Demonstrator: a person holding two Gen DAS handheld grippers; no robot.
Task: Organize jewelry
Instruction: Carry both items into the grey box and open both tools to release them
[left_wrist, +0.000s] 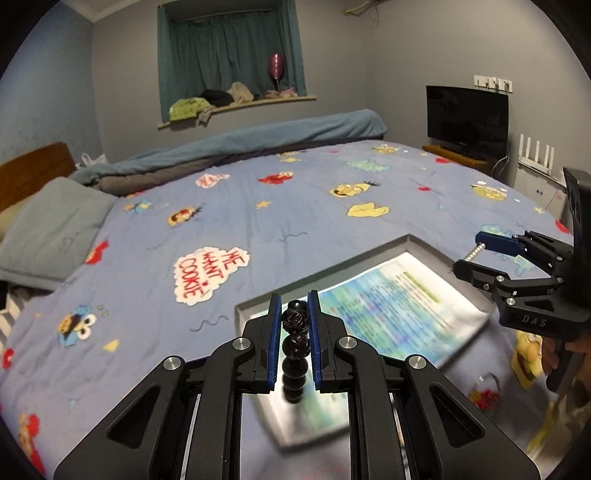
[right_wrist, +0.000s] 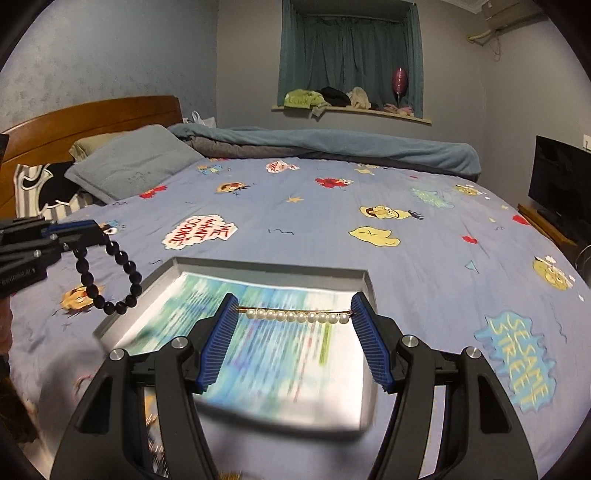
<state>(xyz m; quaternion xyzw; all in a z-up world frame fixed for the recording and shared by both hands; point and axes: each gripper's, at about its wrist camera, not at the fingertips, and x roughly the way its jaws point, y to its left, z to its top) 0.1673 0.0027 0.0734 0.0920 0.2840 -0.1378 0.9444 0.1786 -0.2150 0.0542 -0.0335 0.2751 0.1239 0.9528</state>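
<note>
My left gripper (left_wrist: 294, 325) is shut on a dark bead bracelet (left_wrist: 294, 347), gripped near its top. In the right wrist view this bracelet (right_wrist: 133, 275) hangs as a loop from the left gripper (right_wrist: 88, 230), left of the tray and above the bedspread. My right gripper (right_wrist: 294, 314) is shut on a pearl hair clip (right_wrist: 280, 315), a gold bar with a row of white pearls held end to end between the blue pads. The left wrist view shows the right gripper (left_wrist: 470, 252) with the clip over the tray's far right corner. Beneath both lies a grey tray (right_wrist: 266, 266) lined with printed paper, blurred.
The tray (left_wrist: 325, 267) rests on a blue cartoon bedspread (left_wrist: 258, 221). A pillow (right_wrist: 133, 162) and wooden headboard (right_wrist: 92, 114) lie at the left, a rolled blanket (right_wrist: 332, 147) along the far side, a TV (left_wrist: 467, 118) at the right. A hand (left_wrist: 554, 358) holds the right gripper's handle.
</note>
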